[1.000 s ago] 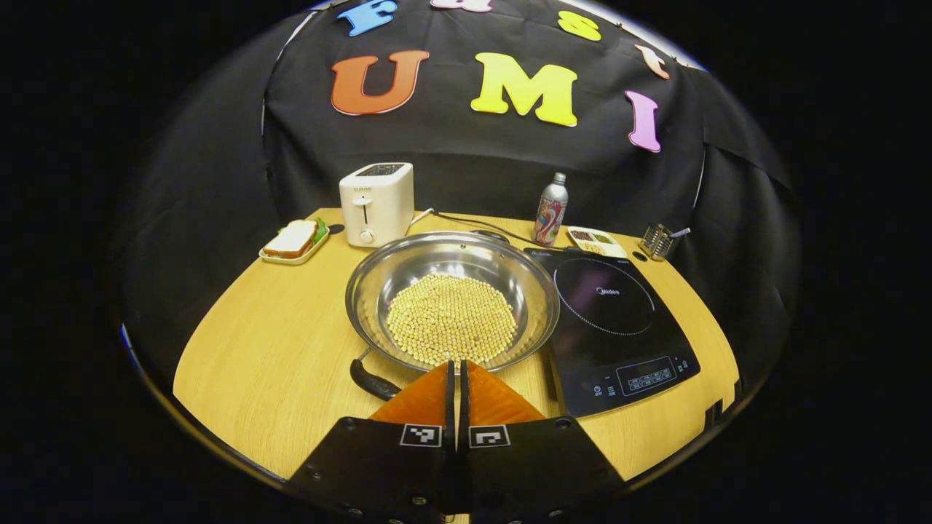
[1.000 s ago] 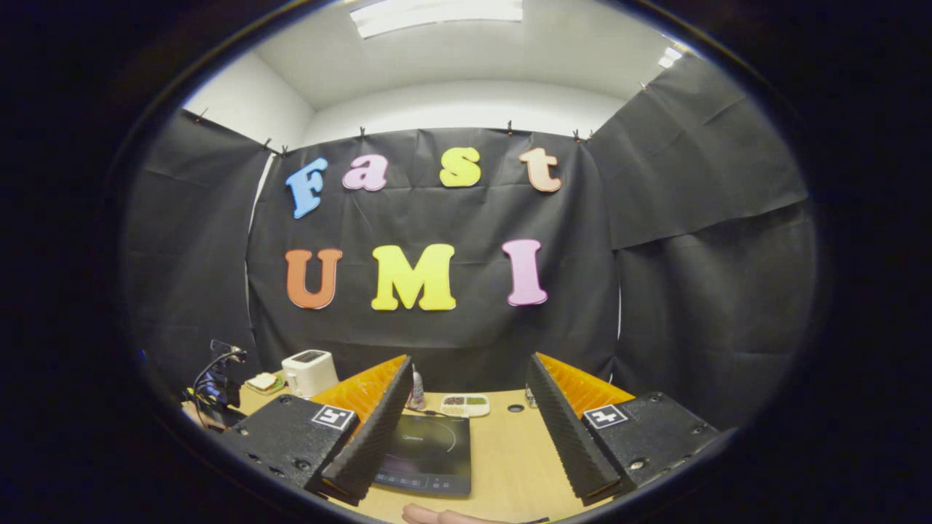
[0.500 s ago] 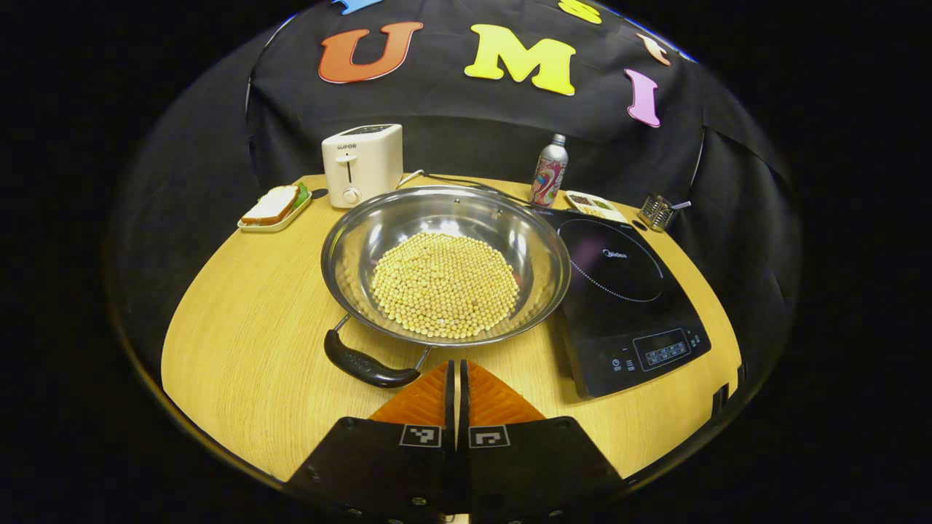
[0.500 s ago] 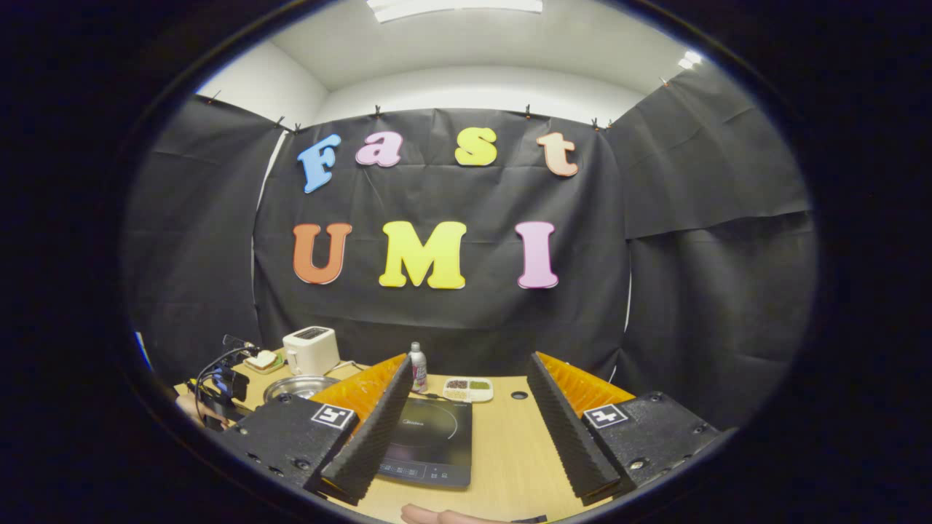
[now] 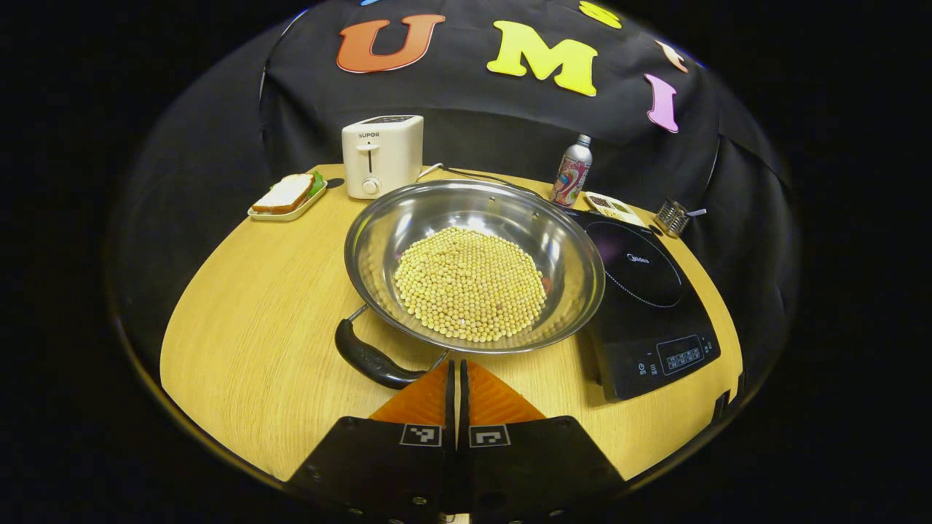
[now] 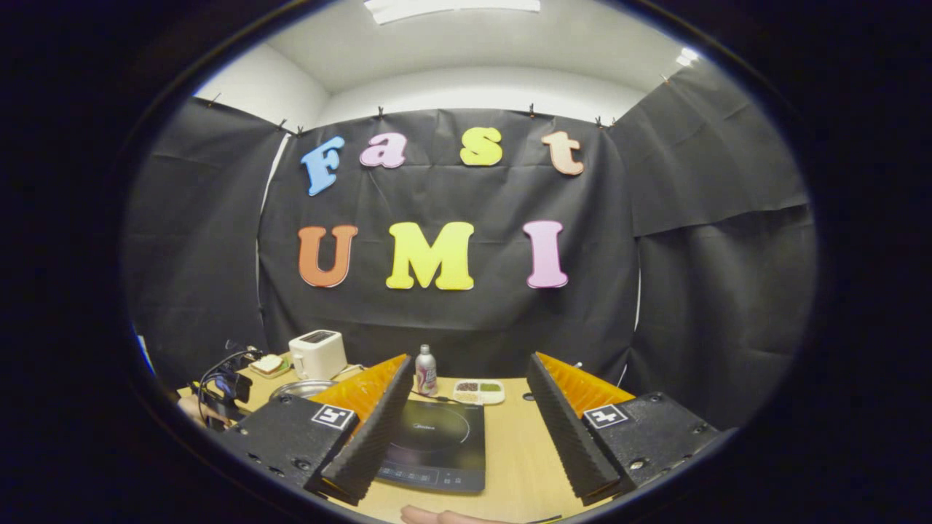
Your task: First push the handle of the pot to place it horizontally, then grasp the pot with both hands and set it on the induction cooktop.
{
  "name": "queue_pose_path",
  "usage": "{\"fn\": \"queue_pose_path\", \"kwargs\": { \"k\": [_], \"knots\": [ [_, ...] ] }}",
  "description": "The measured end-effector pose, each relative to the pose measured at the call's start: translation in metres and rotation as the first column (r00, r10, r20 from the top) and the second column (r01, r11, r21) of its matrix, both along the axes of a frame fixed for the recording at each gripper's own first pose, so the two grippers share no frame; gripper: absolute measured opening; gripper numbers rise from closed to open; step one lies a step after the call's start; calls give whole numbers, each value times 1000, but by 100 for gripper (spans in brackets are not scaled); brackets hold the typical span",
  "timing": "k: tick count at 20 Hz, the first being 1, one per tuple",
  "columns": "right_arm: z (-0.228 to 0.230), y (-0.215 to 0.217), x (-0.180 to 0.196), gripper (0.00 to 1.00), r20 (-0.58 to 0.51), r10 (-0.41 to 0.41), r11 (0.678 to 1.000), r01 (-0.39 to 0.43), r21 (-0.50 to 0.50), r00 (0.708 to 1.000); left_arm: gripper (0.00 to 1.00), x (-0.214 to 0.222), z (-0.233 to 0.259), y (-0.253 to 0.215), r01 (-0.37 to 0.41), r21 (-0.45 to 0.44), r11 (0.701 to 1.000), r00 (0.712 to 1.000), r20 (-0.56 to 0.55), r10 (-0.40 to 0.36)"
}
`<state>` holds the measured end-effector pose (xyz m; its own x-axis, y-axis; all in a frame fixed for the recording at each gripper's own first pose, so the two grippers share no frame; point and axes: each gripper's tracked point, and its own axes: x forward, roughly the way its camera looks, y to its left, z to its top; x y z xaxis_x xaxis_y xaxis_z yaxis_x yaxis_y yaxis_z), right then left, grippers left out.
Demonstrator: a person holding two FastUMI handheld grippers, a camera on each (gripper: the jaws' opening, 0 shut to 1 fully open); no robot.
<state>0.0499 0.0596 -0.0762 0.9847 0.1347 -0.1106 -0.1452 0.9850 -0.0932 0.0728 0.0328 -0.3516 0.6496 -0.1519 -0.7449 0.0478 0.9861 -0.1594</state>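
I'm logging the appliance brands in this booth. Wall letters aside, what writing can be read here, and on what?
"SUPOR": front of the white toaster, near its top.
"Midea": glass top of the induction cooktop, left gripper view; small, so less sure.
Cooktop control panel: markings too small to read.
Bottle: print too blurred to read.
Left gripper: square black-and-white code tags, no words.

Your left gripper view looks down from close above the pot (image 5: 473, 266) on the table (image 5: 247, 320), while your right gripper view, farther back and level, faces the booth wall; both share the induction cooktop (image 5: 652, 291) and toaster (image 5: 382, 155).
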Motion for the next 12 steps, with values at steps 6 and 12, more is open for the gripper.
{"fn": "queue_pose_path", "kwargs": {
  "k": [6,12],
  "knots": [
    [-30,33,27,97,-73,46,999,-44,29,996,0,8,-7,28,-33,-12,999,999,-21,33],
    [-48,41,43,97,-131,49,998,-42,55,990,0,25,-10,55,-61,-23,998,998,-29,60]
  ]
}}
